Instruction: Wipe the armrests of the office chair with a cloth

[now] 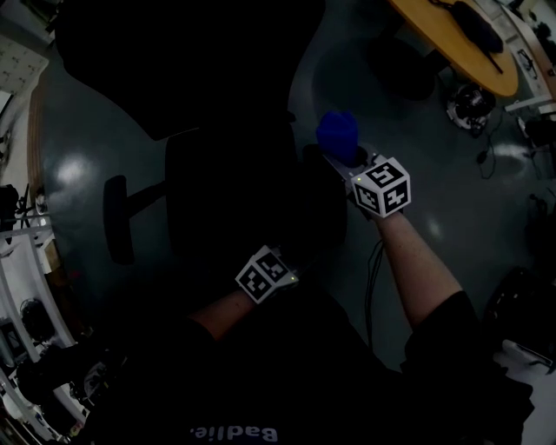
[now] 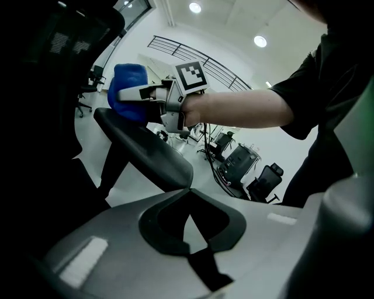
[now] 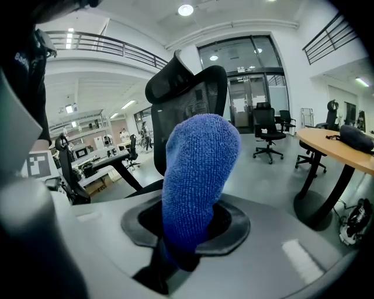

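The office chair (image 1: 234, 174) stands on the grey floor (image 1: 78, 130), seen from above in the head view and very dark. Its left armrest (image 1: 119, 217) projects on a bent arm, well apart from both grippers.

Right gripper (image 1: 344, 157): the fingers are pinched on a blue cloth (image 3: 196, 175). The cloth stands up out of the fingers as a rounded wad. In the right gripper view the chair's mesh backrest (image 3: 201, 87) rises behind it. In the left gripper view, the cloth sits at the far end of the right armrest (image 2: 146, 149), at its upper surface. Whether it presses on the pad cannot be confirmed.

Left gripper (image 2: 187, 193): the fingers are pressed together with nothing between them. Only floor shows through the opening behind the pads. The near end of the right armrest lies just beyond the fingertips. Contact cannot be determined.

A bare forearm (image 1: 421, 261) runs back from the right gripper.

A round wooden bench (image 1: 452, 43) stands well apart at upper right, carrying a dark bag (image 1: 476, 26).
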Tool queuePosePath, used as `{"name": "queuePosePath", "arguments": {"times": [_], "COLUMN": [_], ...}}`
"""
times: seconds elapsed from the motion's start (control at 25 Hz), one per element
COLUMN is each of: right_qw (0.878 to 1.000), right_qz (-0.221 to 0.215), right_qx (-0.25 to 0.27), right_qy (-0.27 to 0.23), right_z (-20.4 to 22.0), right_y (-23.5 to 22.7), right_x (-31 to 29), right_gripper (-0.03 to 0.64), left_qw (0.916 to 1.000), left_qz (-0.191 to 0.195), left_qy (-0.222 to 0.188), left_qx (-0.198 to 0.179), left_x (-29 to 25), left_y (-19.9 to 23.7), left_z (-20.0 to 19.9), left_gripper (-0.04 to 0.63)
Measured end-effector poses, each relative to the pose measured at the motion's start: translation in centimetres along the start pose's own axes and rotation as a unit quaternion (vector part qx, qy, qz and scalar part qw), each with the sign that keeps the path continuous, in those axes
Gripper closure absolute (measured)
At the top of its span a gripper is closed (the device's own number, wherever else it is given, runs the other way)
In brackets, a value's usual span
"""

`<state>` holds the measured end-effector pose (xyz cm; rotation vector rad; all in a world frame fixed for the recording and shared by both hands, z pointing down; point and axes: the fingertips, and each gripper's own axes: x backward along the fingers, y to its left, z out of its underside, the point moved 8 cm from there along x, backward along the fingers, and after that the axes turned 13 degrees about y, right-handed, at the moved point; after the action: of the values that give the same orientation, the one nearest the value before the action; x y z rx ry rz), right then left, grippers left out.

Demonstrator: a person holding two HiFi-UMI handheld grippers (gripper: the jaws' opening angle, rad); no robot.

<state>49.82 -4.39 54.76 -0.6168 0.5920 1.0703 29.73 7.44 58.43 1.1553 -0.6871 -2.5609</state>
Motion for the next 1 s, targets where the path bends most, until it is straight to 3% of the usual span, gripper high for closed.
{"name": "queuePosePath", "arguments": {"times": [0.4,1.0], "right_qw": [0.999,0.999], "right_qz": [-0.01,-0.04], "right_qx": [0.037,-0.018], "right_qy": [0.006,-0.006], "right_z": [4.6,11.5], "right_y": [4.3,10.7], "right_x": [3.6,8.3], "right_gripper": [0.492,0.492], "left_qw": [1.0,1.0], "left_qz": [-0.002,-0.001], "left_qy": [0.001,-0.004], "left_qx": [-0.005,-0.007], "left_x": [0.5,0.2], "left_y": [-0.3,-0.4], "left_z": [0.9,1.5], "left_gripper": [0.575,0.575]}}
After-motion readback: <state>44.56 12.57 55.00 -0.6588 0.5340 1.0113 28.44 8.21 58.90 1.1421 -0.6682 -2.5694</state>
